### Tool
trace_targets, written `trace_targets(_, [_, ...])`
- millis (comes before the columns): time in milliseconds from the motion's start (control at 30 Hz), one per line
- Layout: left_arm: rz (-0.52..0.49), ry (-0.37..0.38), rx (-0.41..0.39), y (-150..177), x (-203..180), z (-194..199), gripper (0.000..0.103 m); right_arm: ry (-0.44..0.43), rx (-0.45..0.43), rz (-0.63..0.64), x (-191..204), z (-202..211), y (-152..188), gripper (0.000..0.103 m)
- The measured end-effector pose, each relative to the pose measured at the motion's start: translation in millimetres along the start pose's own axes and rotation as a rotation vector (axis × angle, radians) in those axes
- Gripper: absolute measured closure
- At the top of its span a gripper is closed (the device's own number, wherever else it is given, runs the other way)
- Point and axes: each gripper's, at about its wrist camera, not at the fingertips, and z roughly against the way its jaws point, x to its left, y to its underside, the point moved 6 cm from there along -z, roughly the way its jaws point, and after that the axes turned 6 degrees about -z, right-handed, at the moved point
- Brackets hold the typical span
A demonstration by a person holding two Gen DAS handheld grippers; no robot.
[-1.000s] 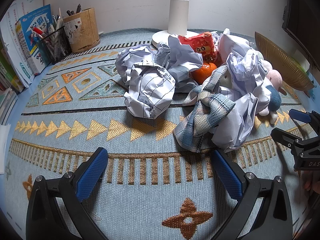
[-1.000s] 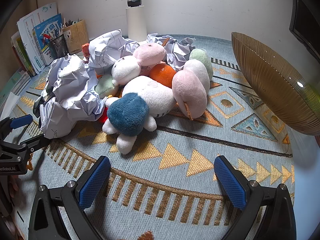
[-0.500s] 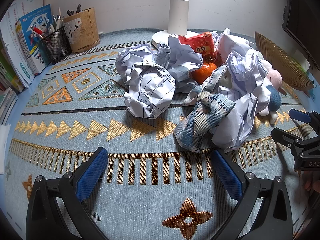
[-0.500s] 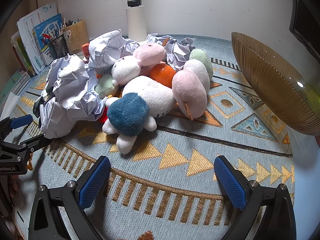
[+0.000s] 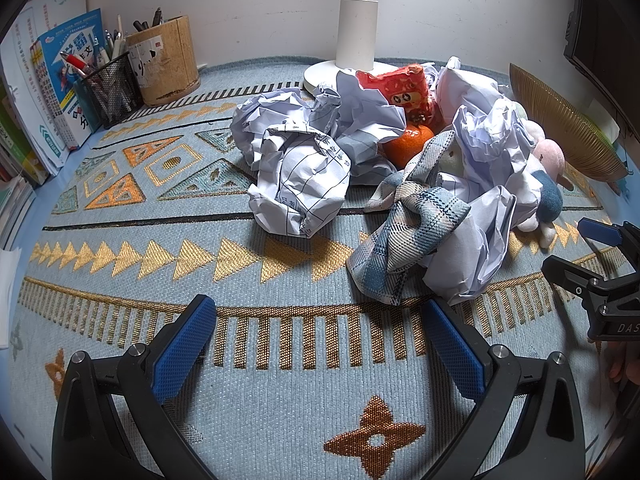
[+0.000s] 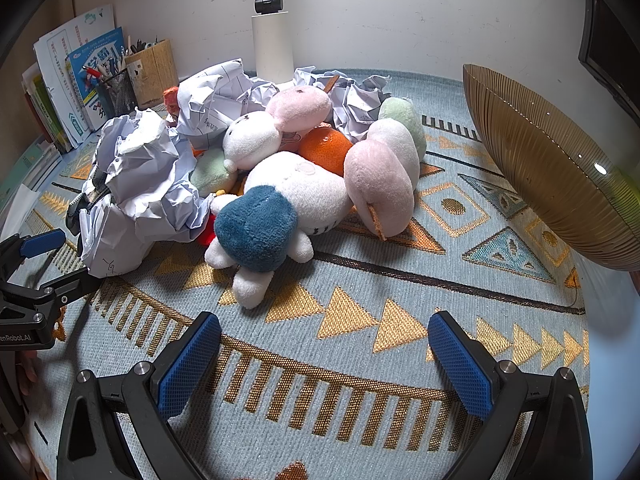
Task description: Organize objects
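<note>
Left tongs: left gripper spread wide, nothing between its blue pads, low over the near part of the patterned mat; it faces the pile from the near left.
Right tongs: right gripper also spread wide and empty, low over the mat, facing the pile from the near right.
Pile, location: all loose items lie heaped together mid-mat, just in front of the white lamp base.
Pile, left side: crumpled lined paper ball nearest; plaid cloth to its right, touching another crumpled sheet; orange and red snack packet wedged behind.
Pile, right side: white plush with blue cap nearest; pink plush lying against it; more crumpled paper on the far and left edges.
Receptacle: ribbed golden bowl at far right, tilted on its edge; nothing visible inside.
Fixed items: pen holders and books at far left, apart from the pile.
Progress: judged at the very start. Nothing looks sorted or set apart.
Remaining: apparently everything, i.e. papers, plush toys, fruit, cloth and packet each to be picked out and placed.
Likely first pick: paper ball for the left, blue-capped plush for the right; a guess only.
</note>
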Motion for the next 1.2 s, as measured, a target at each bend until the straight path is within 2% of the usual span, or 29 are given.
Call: trace_targets(1200, [0.0,0.001,0.0,7.8,-6.9,-2.5,0.0,0.0,0.0,0.0,0.0,0.0,0.0,0.0])
